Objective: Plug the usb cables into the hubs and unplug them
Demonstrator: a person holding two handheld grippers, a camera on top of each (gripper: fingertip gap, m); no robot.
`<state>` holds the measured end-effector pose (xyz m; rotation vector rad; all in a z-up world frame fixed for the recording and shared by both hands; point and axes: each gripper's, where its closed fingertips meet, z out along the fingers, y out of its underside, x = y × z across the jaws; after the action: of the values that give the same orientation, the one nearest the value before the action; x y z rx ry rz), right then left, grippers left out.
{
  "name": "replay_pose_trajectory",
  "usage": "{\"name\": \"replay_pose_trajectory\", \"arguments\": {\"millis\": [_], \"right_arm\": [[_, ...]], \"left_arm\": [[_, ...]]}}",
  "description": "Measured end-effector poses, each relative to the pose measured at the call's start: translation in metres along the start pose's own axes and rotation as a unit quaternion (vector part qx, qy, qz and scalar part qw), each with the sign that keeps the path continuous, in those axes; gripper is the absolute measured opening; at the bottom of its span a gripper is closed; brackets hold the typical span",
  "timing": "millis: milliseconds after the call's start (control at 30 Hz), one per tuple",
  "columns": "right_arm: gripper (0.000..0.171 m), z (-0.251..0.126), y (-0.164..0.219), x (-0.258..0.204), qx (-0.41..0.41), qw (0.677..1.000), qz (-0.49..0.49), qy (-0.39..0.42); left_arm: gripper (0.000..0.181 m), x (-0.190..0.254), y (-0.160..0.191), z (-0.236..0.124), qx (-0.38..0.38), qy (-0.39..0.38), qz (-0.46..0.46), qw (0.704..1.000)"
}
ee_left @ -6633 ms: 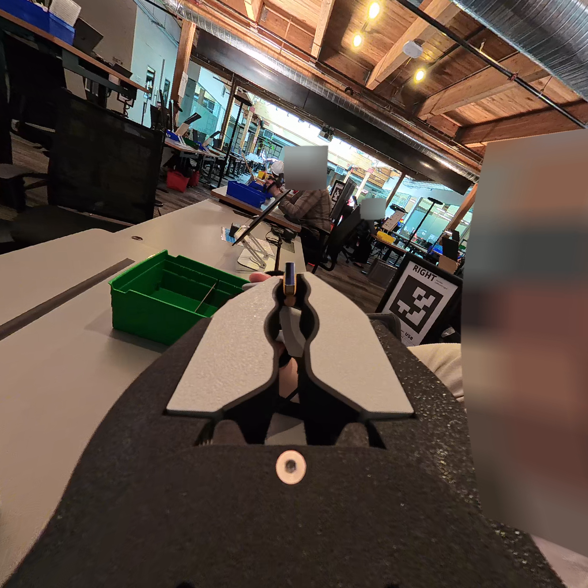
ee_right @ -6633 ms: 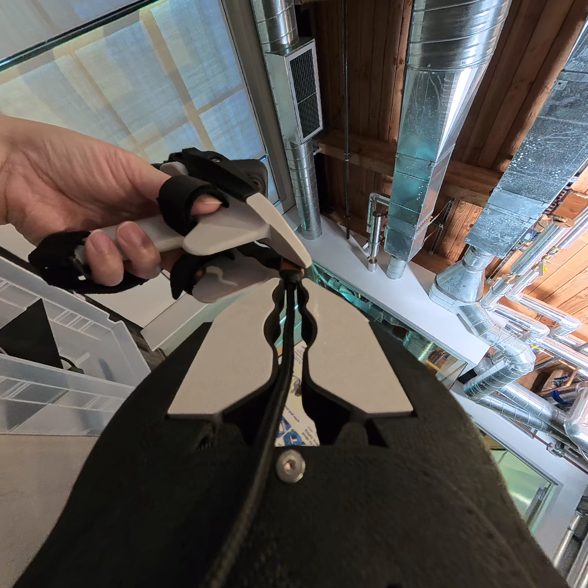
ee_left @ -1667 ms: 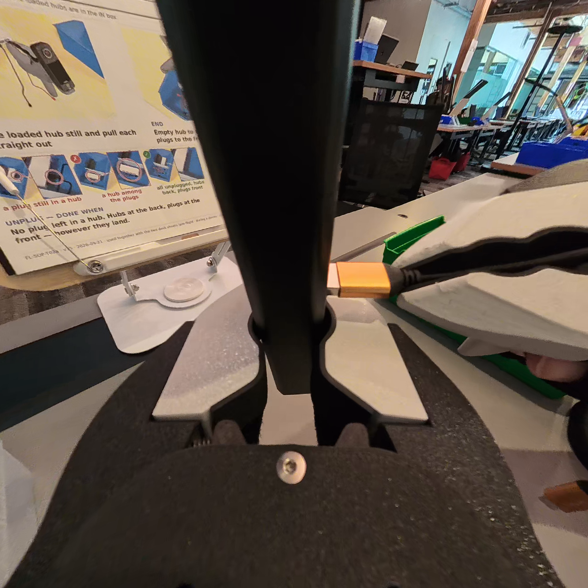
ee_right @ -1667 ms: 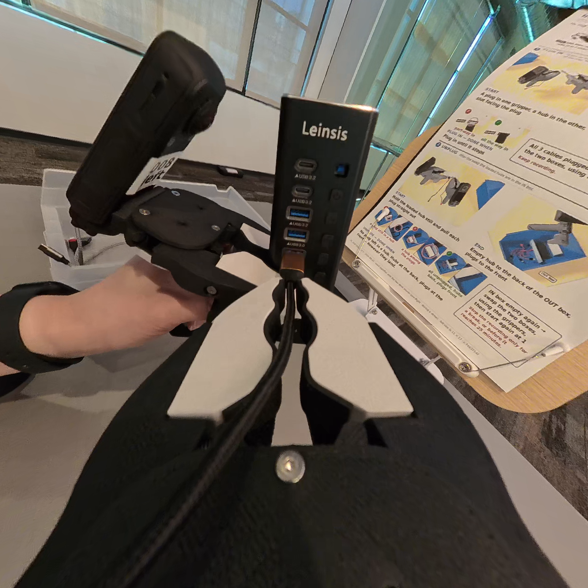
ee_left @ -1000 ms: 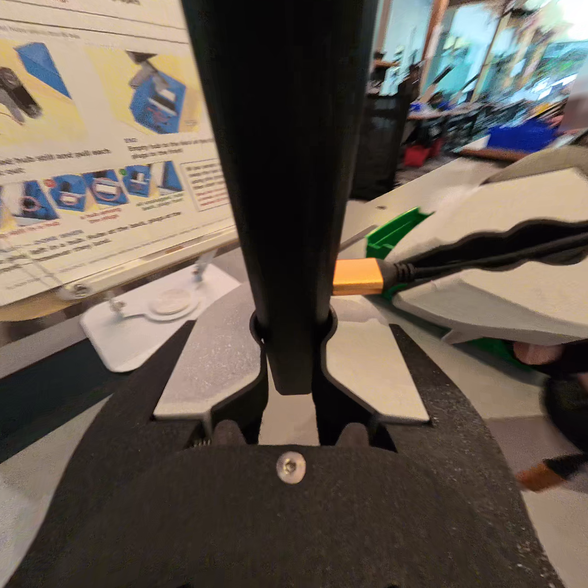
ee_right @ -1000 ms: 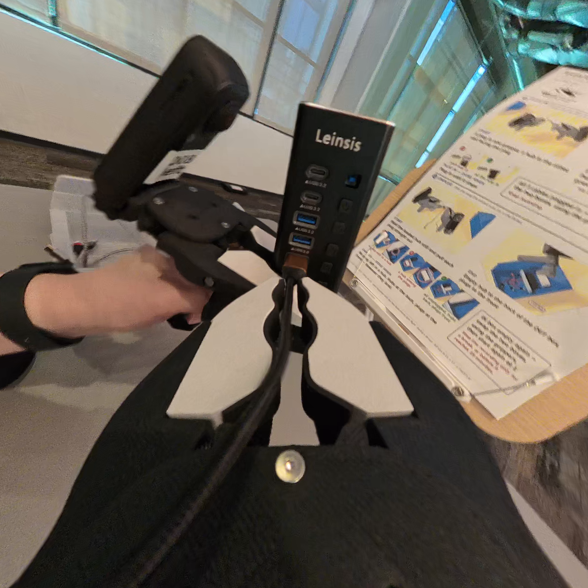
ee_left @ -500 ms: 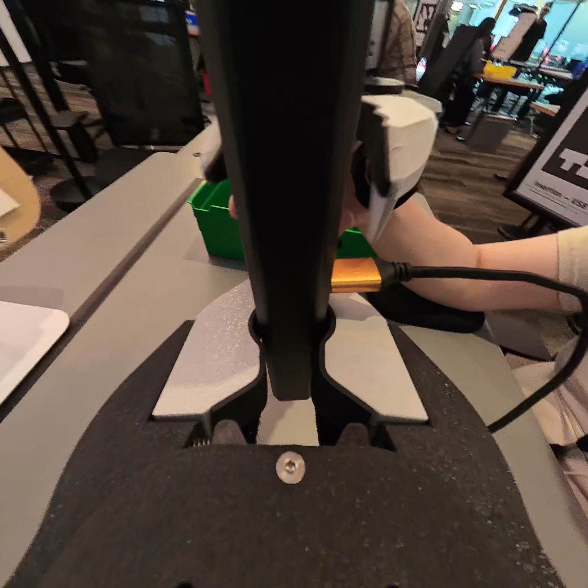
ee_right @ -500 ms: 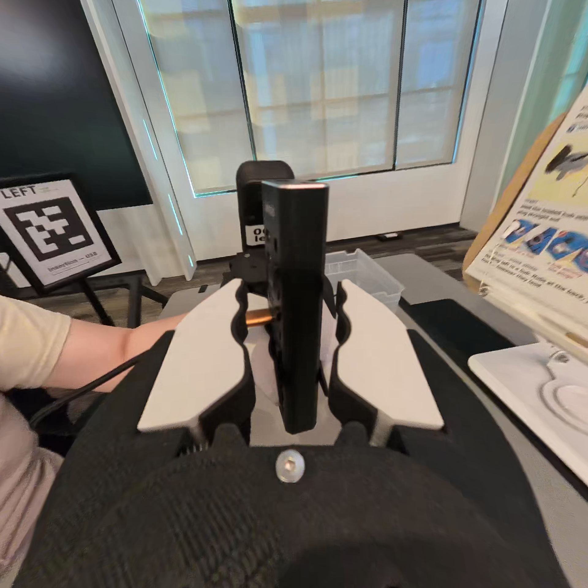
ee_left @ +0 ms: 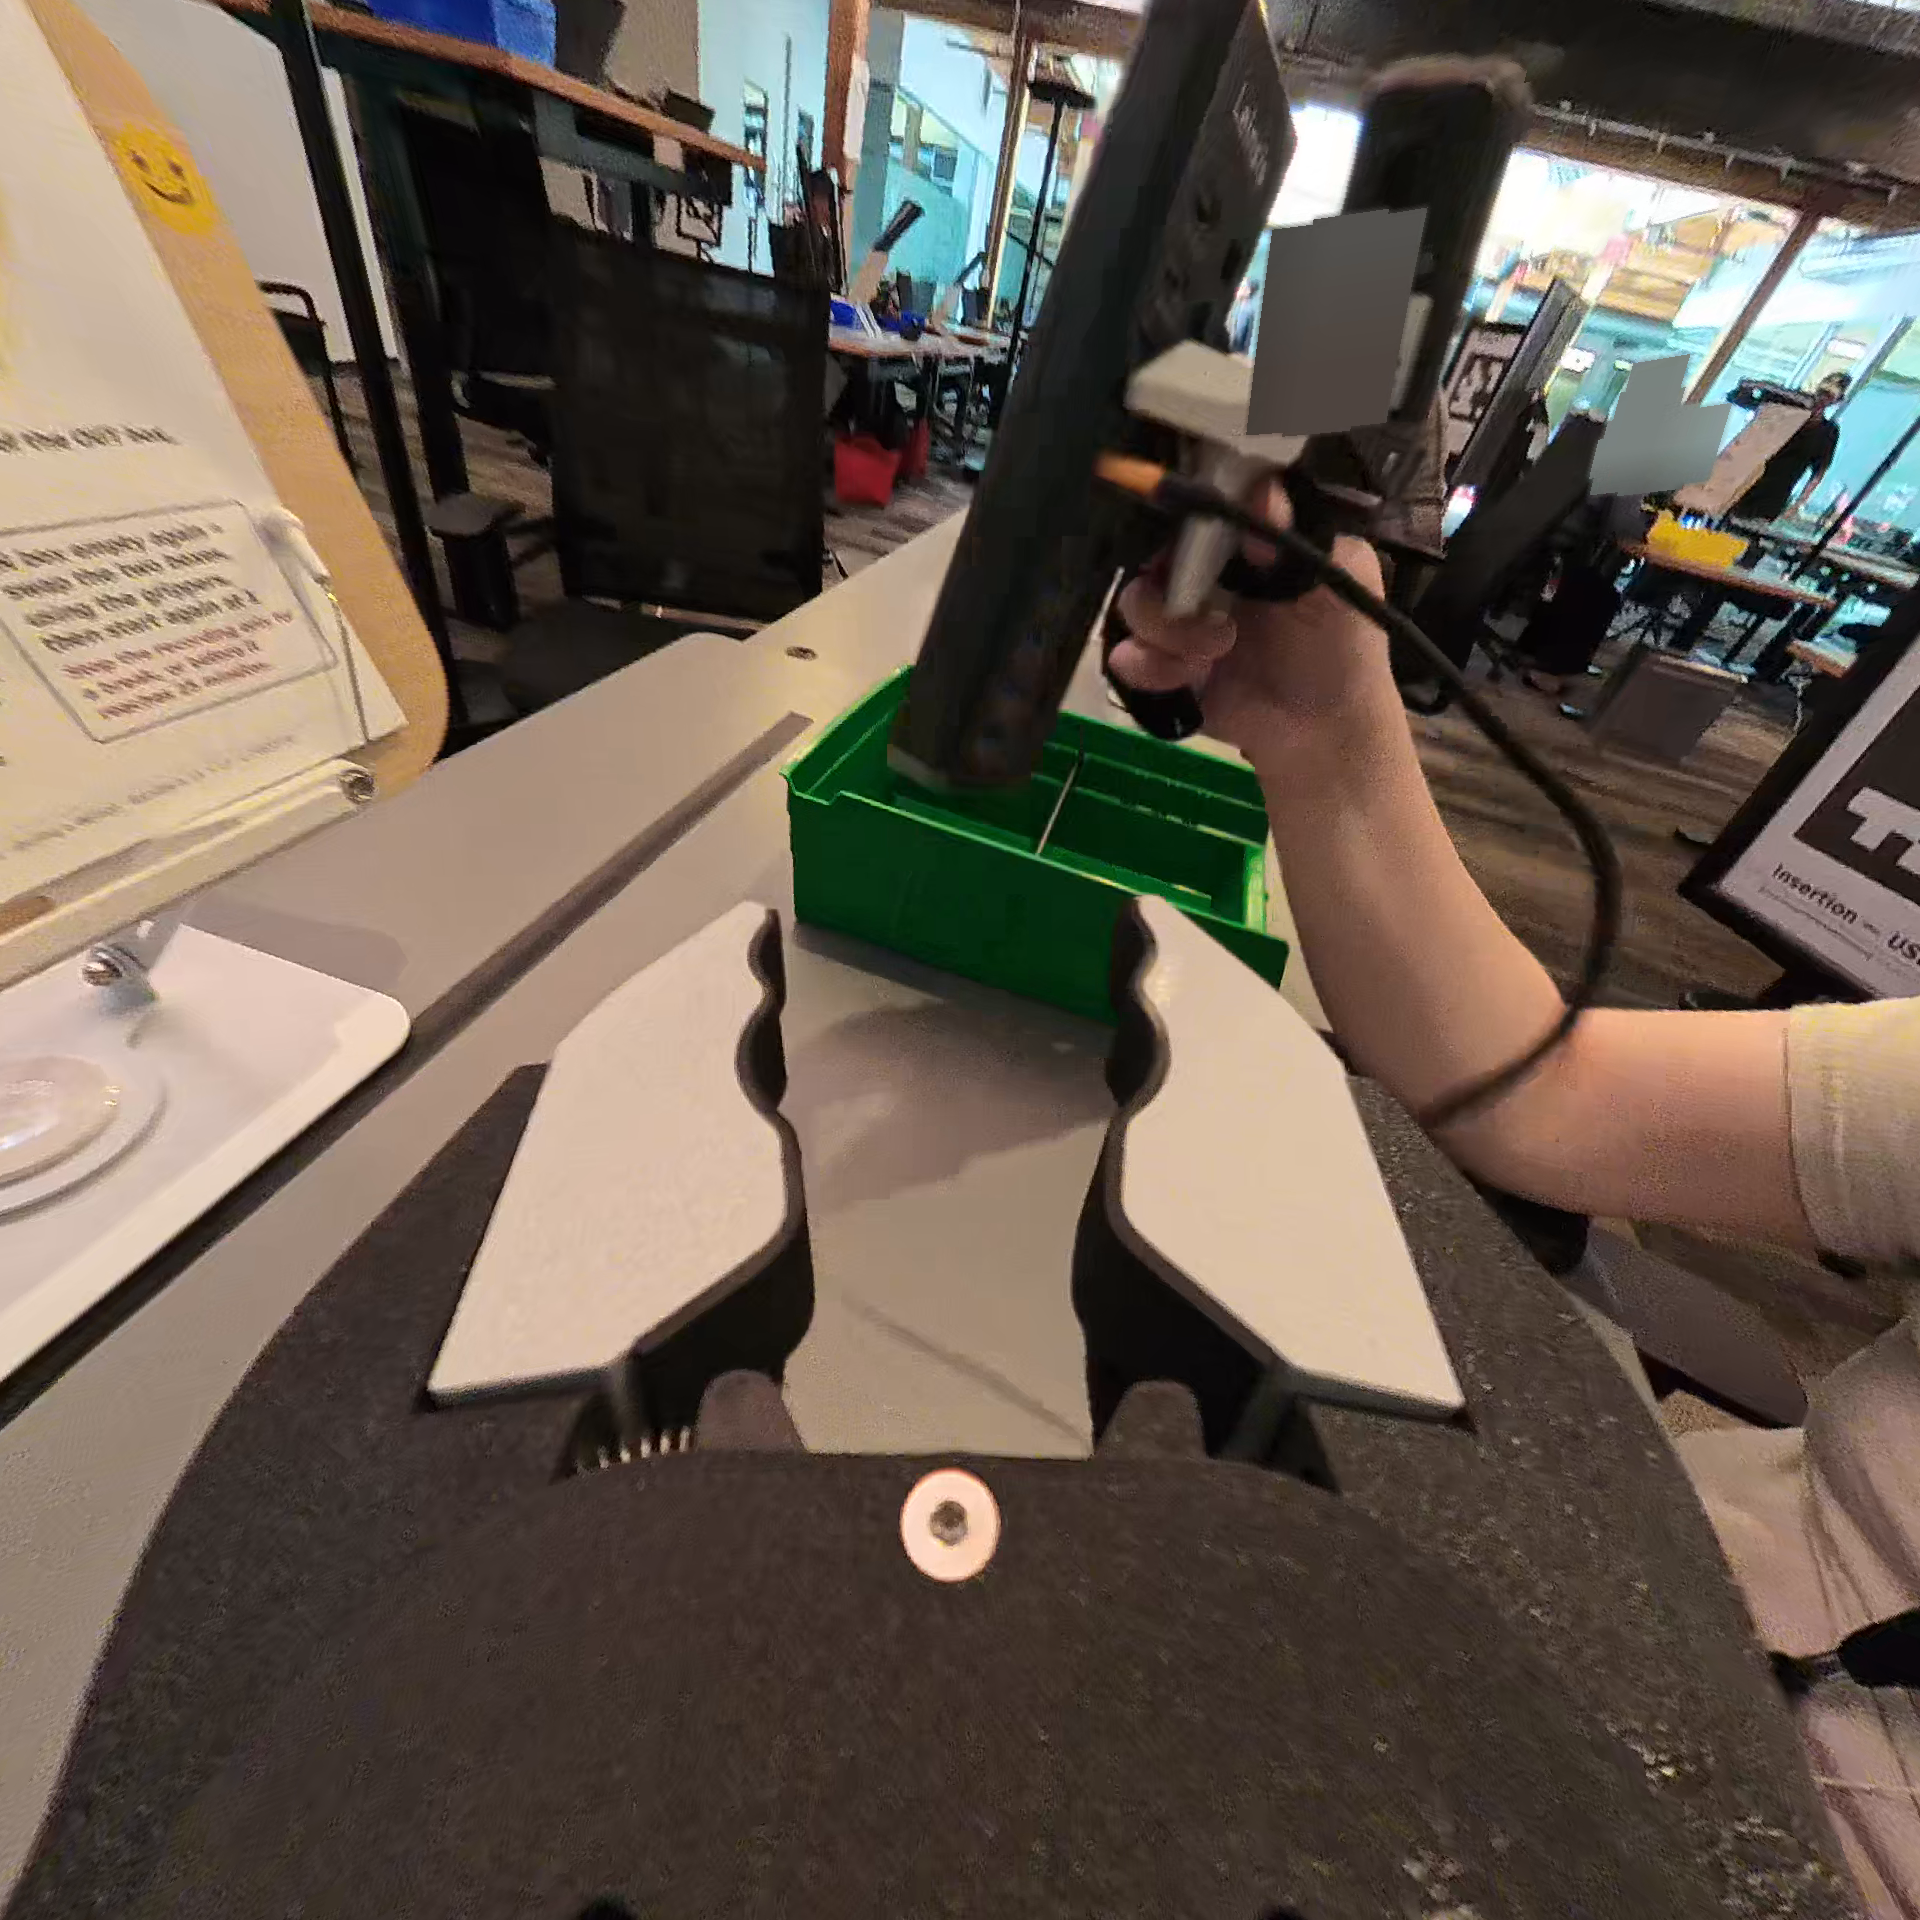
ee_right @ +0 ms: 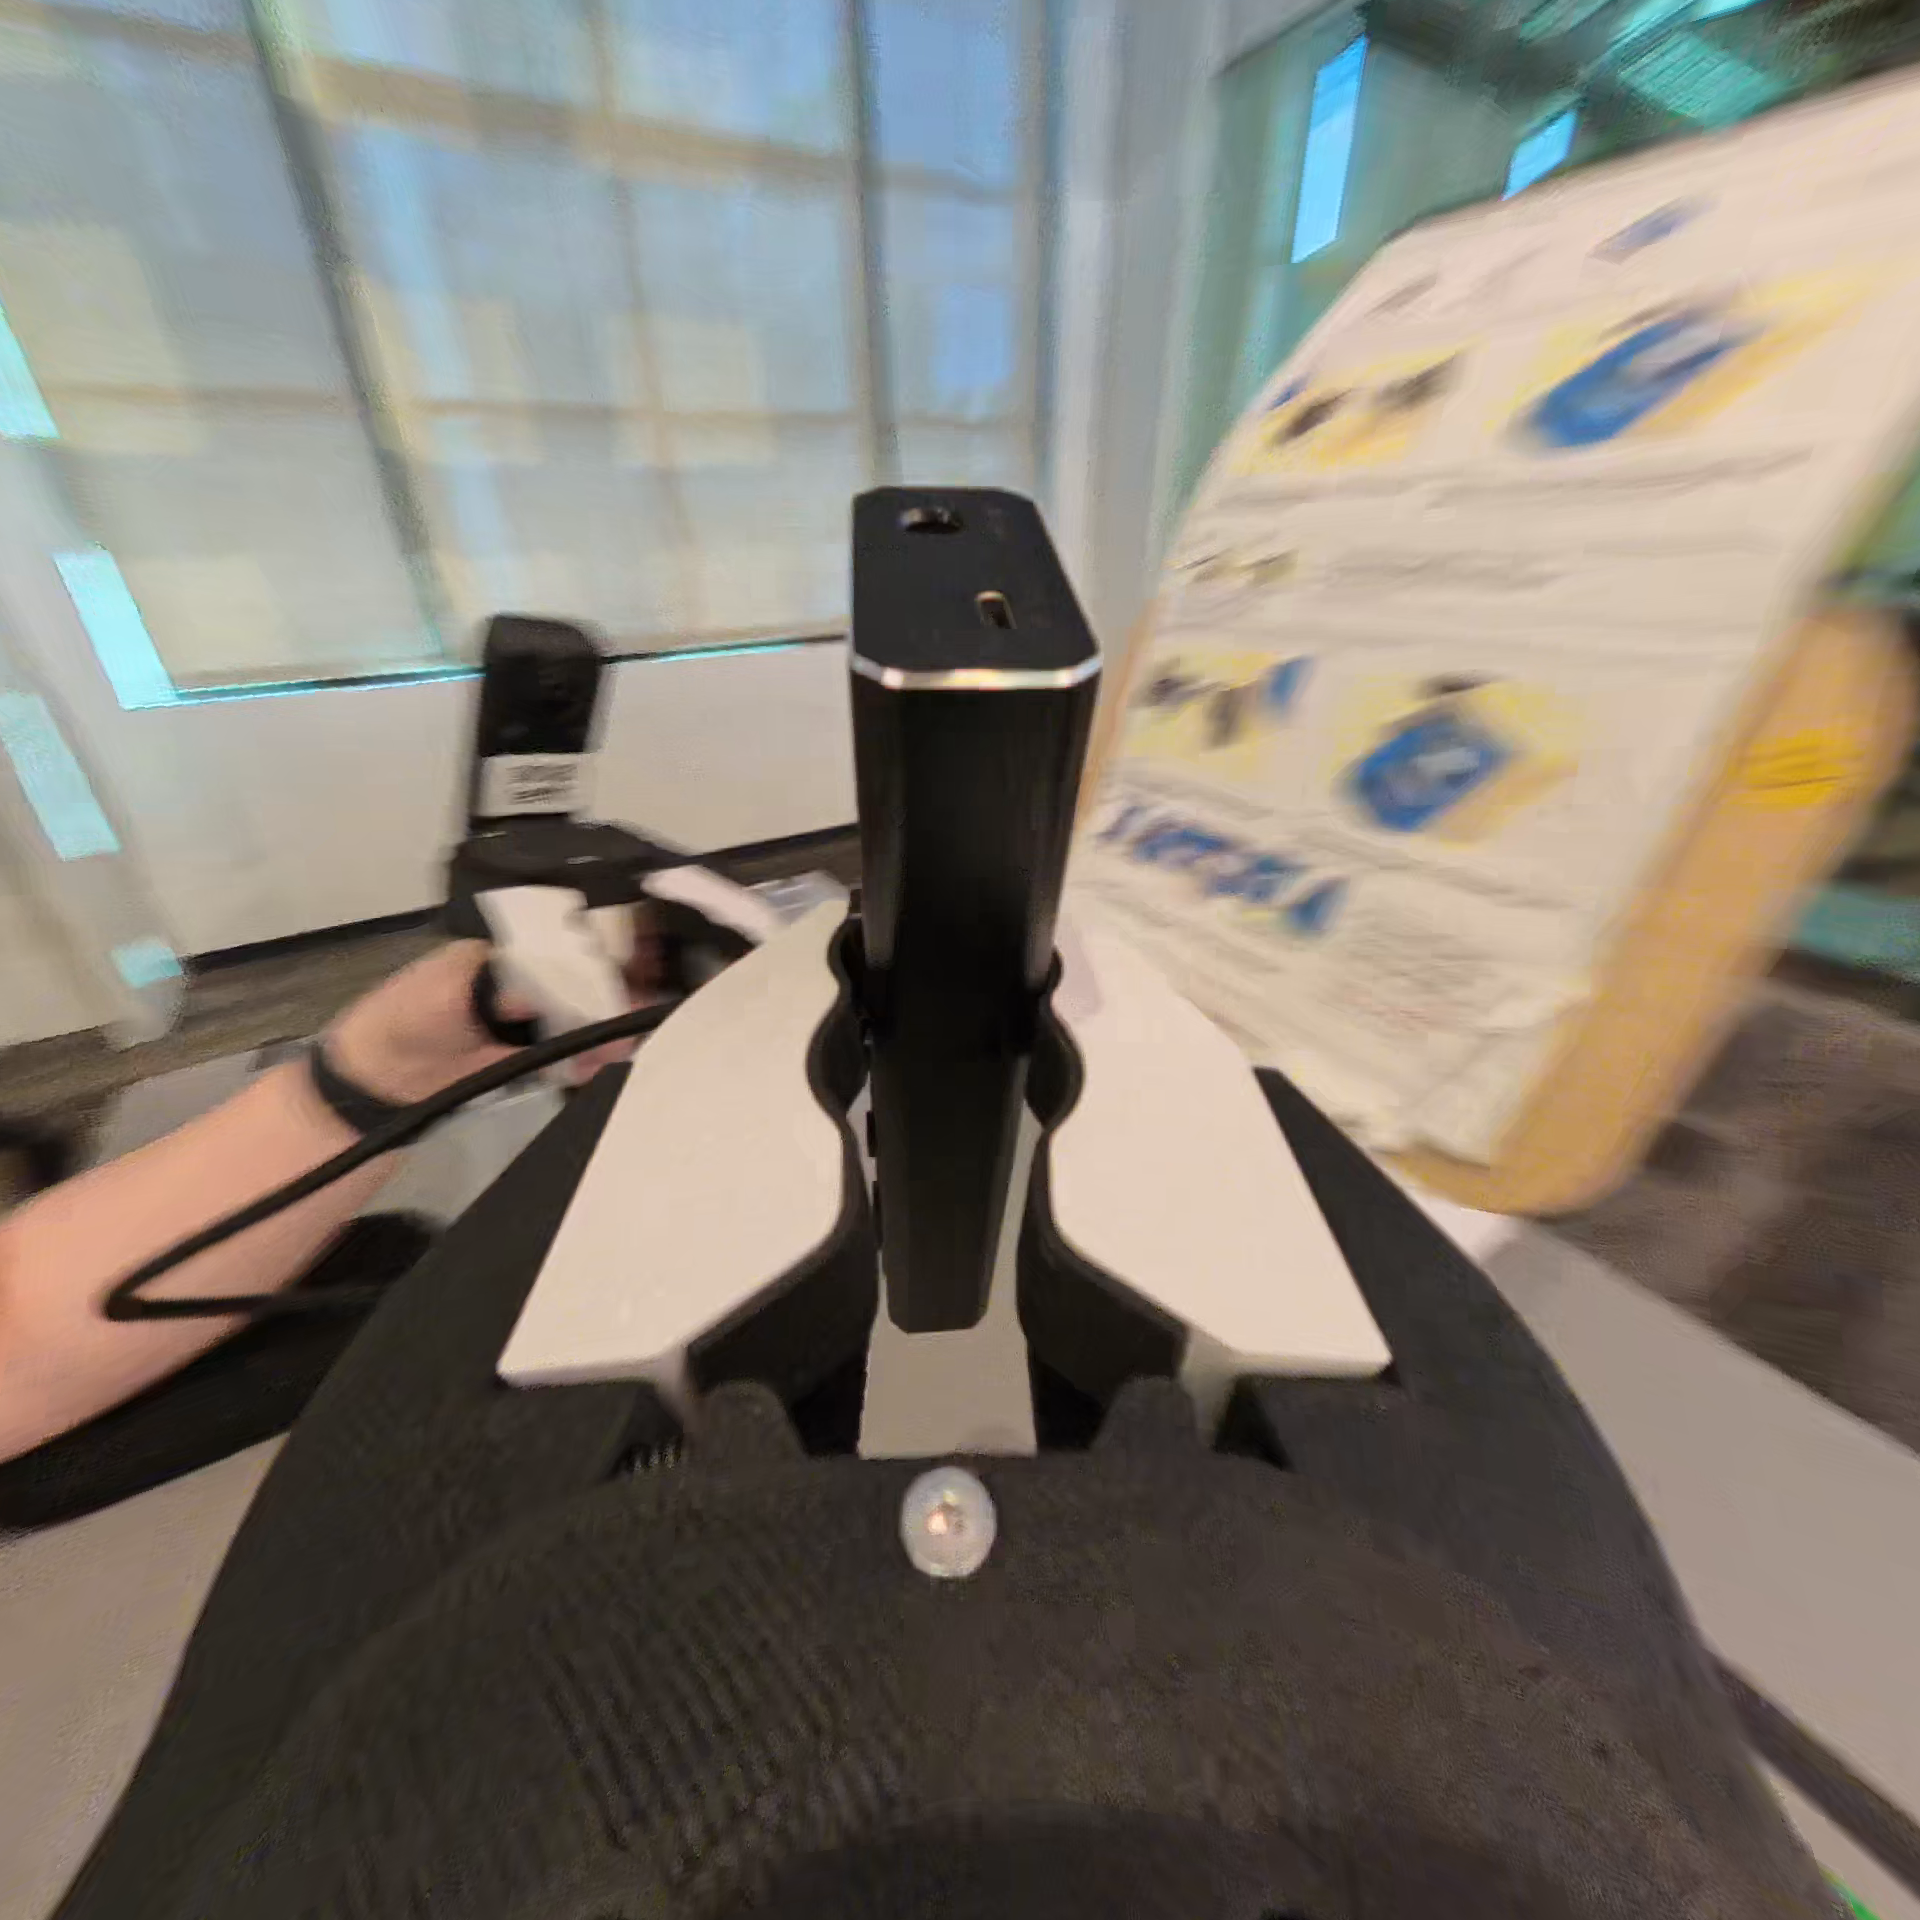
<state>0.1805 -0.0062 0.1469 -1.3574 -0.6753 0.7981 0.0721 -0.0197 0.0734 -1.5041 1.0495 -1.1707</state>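
USB hub (ee_right: pixel 971 914), the black tower one, is pinched btwn the right gripper (ee_right: pixel 948 997) fingers, standing upright w/ its top end up. In the left wrist view the same hub (ee_left: pixel 1081 416) is tilted, its lower end dipped into the far-left part of the green bin (ee_left: pixel 935 894) on the grey table (ee_left: pixel 582 831). USB cable (ee_left: pixel 1538 790) w/ the orange plug (ee_left: pixel 1130 475) is stuck in the hub's side, cord loops down over the person's forearm. Left gripper (ee_left: pixel 948 997) is spread wide, nothing btwn the fingers, hovering near side of the bin. Instruction board (ee_left: pixel 135 582) sits far left on its white stand. Right view's blurry tbh.
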Motion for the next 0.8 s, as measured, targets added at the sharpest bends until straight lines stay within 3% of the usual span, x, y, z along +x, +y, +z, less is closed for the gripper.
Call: {"name": "replay_pose_trajectory", "arguments": {"millis": [67, 167, 367, 467, 600, 700, 800], "right_arm": [[0.029, -0.043, -0.022, 0.041, 0.025, 0.988, -0.064, 0.138], [0.028, -0.12, -0.04, 0.097, 0.03, 0.929, -0.139, 0.341], [0.029, -0.234, -0.003, 0.177, -0.066, 0.805, -0.159, 0.568], [0.029, -0.256, 0.006, 0.189, -0.056, 0.784, -0.157, 0.598], [0.028, -0.263, -0.02, 0.173, 0.113, 0.829, -0.063, 0.544], [0.028, -0.275, -0.051, 0.147, 0.241, 0.829, -0.044, 0.503], [0.028, -0.282, -0.061, 0.137, 0.249, 0.825, -0.061, 0.503]], "left_arm": [[0.059, -0.001, -0.005, -0.007, 0.007, -0.005, -0.006, 1.0], [0.057, 0.001, -0.011, -0.011, 0.02, 0.001, -0.006, 1.0], [0.056, 0.005, -0.005, -0.004, 0.005, 0.008, -0.005, 1.0], [0.056, 0.007, 0.001, 0.002, -0.011, 0.011, -0.004, 1.0], [0.056, 0.009, 0.007, 0.007, -0.03, 0.013, -0.001, 0.999], [0.056, 0.011, 0.011, 0.011, -0.038, 0.018, -0.003, 0.999], [0.055, 0.013, 0.015, 0.014, -0.048, 0.018, 0.001, 0.999]]}}
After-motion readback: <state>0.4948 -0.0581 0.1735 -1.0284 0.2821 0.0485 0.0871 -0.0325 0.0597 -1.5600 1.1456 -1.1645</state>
